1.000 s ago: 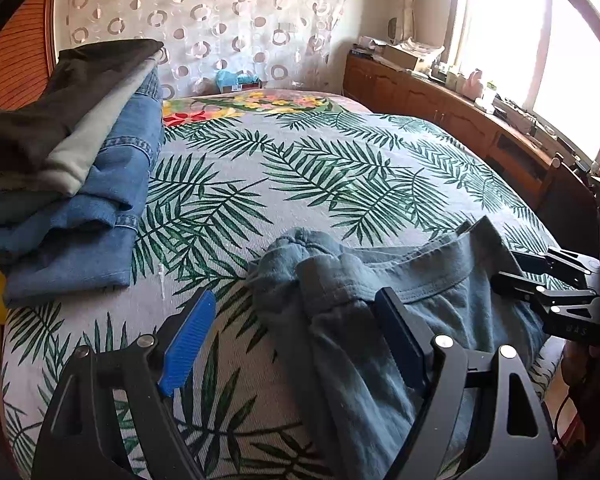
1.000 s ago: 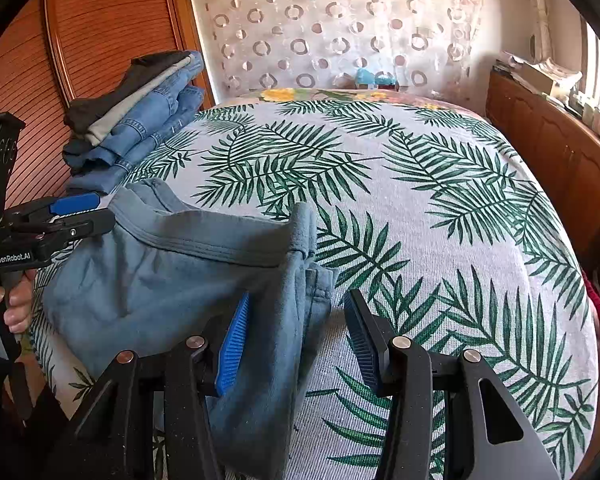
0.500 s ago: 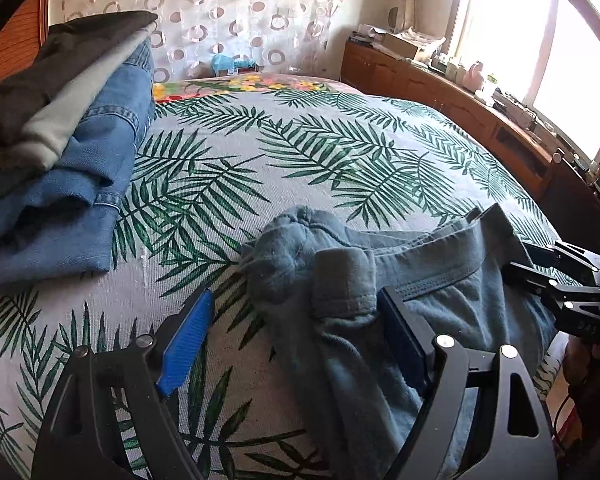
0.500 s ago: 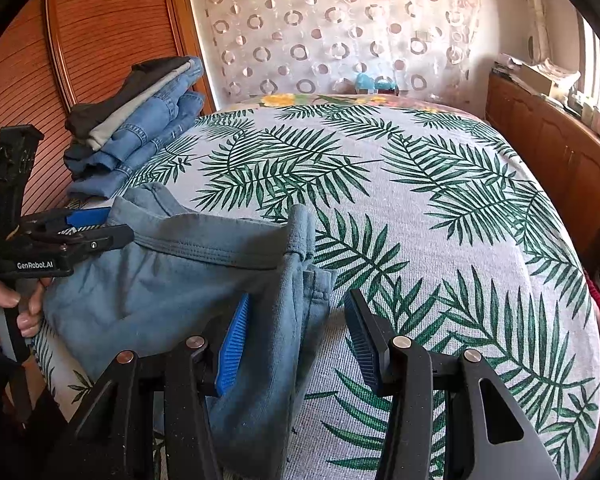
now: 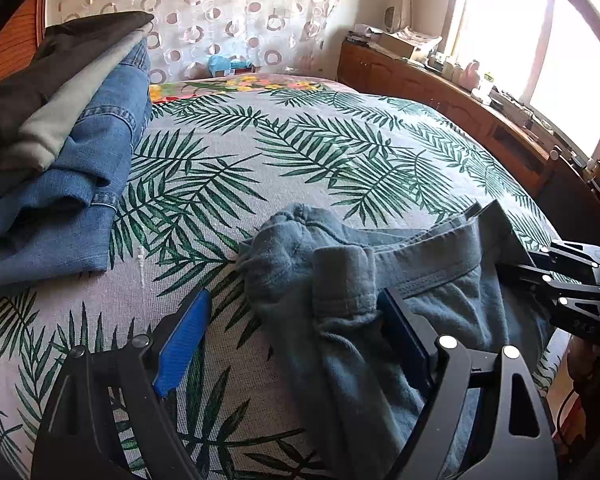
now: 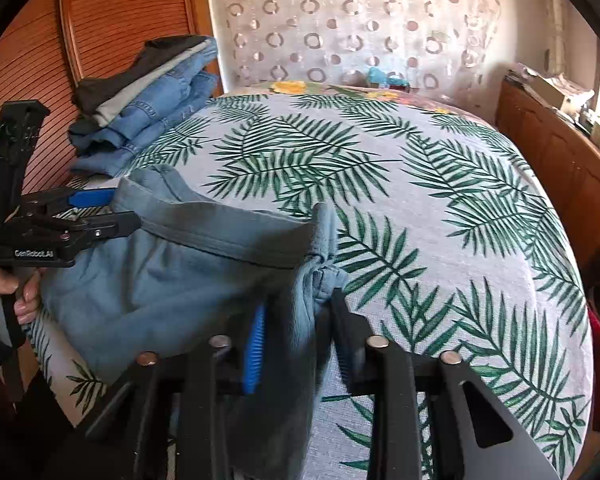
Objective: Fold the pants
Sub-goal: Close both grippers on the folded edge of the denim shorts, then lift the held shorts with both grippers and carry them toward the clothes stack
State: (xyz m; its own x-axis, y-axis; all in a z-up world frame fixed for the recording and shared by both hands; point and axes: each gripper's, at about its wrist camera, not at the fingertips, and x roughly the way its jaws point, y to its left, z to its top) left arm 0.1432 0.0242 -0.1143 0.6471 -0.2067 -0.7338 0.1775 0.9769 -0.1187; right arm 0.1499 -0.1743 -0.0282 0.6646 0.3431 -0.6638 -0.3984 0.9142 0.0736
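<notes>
Blue-grey pants point(image 5: 400, 292) lie bunched at the near edge of the bed point(image 5: 300, 160), waistband running across between the two tools, legs hanging off the near side toward the cameras. Bedspread is grey with green palm leaves. Left hand-held gripper point(image 5: 296, 332): jaws stand wide; the left corner of the waistband sits bunched between them, cloth against the right pad, the blue left pad clear of it over bare bedspread. No grip there. In the right wrist view the same tool point(image 6: 96, 212) shows from the side at the pants' left end, a hand point(image 6: 4, 296) on its handle. Right hand-held gripper point(image 6: 296, 332): jaws closing, a hanging fold of the pants' right corner between the pads; the blue pad is against the cloth on one side and the dark finger meets it on the other, so the cloth looks pinched. From the left wrist view this tool point(image 5: 556, 276) appears side-on at the right end of the waistband, fingers close together. A stack of folded clothes point(image 5: 60, 140) sits on the far left of the bed: jeans below, a pale grey piece and a dark one on top, well apart from the pants. Behind the bed, a ring-patterned curtain point(image 6: 352, 20); wooden cabinet point(image 5: 440, 96) along the right wall under a bright window.
</notes>
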